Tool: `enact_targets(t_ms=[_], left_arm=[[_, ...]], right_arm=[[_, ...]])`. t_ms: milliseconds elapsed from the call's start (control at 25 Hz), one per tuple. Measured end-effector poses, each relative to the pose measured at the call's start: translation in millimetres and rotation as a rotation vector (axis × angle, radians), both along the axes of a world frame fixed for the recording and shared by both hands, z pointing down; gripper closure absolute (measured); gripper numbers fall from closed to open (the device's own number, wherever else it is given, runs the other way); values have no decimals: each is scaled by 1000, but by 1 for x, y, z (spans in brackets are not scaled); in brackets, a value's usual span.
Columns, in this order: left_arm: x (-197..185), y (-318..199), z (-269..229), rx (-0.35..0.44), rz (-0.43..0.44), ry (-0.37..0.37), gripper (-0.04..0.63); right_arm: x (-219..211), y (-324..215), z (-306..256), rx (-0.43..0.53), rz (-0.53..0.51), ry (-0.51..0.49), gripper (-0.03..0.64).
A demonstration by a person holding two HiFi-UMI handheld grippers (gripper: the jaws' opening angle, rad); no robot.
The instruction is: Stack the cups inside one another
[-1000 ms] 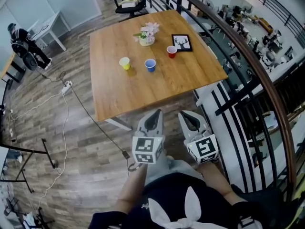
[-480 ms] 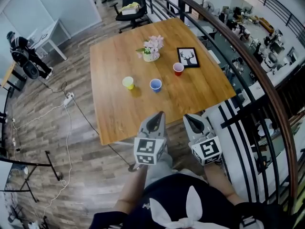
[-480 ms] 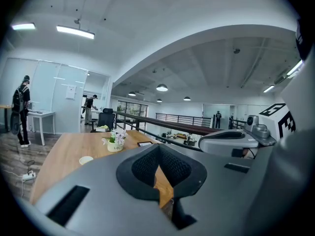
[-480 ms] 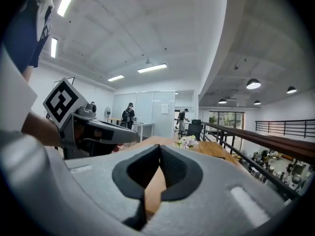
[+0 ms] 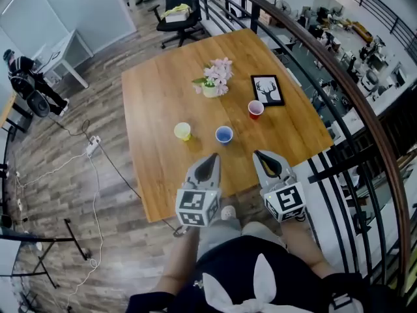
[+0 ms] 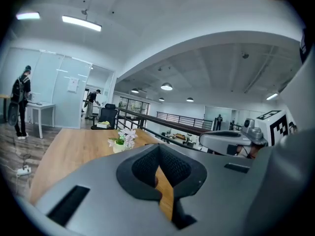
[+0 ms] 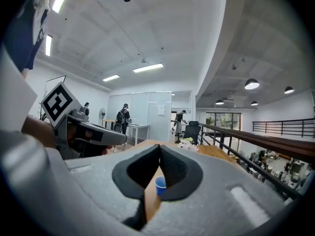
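Three cups stand apart on the wooden table (image 5: 156,175): a yellow cup (image 5: 183,131) on the left, a blue cup (image 5: 224,135) in the middle and a red cup (image 5: 255,109) further back on the right. My left gripper (image 5: 208,164) and right gripper (image 5: 268,161) hover side by side over the table's near edge, both shut and empty, well short of the cups. In the right gripper view the blue cup (image 7: 160,185) shows through the gap below the closed jaws. The left gripper view (image 6: 158,151) shows jaws meeting, with only tabletop beyond.
A pot of pink flowers (image 5: 215,83) and a framed deer picture (image 5: 268,90) stand behind the cups. A black railing (image 5: 339,96) runs along the table's right side. An office chair (image 5: 179,5) is at the far end. A cable with a power strip (image 5: 91,145) lies on the floor at left.
The person has walked toward the table, which now lies closer and lower in the head view. Both grippers came from over the floor to the table's near edge, still shut.
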State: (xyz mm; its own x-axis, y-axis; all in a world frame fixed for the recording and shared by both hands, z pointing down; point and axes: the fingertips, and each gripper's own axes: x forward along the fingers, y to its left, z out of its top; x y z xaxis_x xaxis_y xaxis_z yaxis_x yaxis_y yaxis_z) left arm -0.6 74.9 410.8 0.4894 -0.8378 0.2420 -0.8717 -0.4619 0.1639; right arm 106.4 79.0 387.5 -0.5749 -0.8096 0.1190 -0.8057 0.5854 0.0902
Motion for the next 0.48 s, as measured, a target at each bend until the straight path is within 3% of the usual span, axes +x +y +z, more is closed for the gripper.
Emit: enact_targets(t_ms=[80,480], left_arm=[[-4,-11,-7,1,10,30,584],[-10,-53,1,-4,49,26,584]], right_arm=[[-5,-11,-2,11,9,3,615],[-6,-52,7,-3,47,45,591]])
